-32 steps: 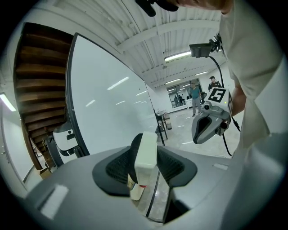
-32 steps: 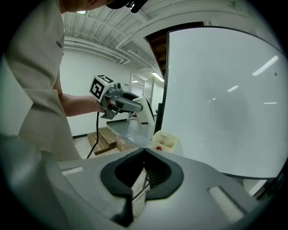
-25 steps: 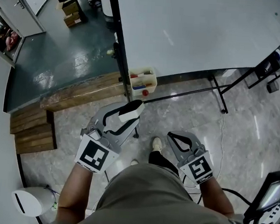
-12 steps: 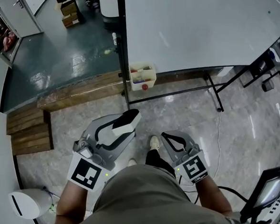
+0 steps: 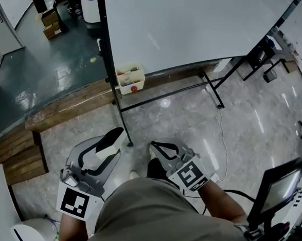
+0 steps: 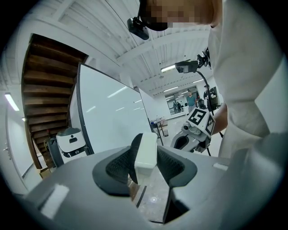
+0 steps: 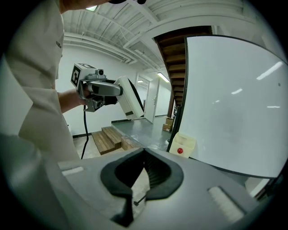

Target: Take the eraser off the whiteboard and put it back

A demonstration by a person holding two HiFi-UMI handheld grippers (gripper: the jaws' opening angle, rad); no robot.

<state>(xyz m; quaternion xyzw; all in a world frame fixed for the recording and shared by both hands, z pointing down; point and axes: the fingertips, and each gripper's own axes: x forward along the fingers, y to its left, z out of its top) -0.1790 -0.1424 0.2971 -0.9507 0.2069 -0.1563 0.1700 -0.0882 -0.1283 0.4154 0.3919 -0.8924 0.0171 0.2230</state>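
The fingers (image 6: 118, 167) of your left gripper (image 5: 114, 138) stay pinched on the eraser (image 6: 146, 152). Your right gripper (image 5: 157, 146) is pressed together and empty. Over the last second you've backed away from the whiteboard (image 5: 188, 27), so the eraser is off it and only returning it remains.

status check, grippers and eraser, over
Left gripper shut on eraser. Right gripper shut, empty. No obstacle seen toward whiteboard.
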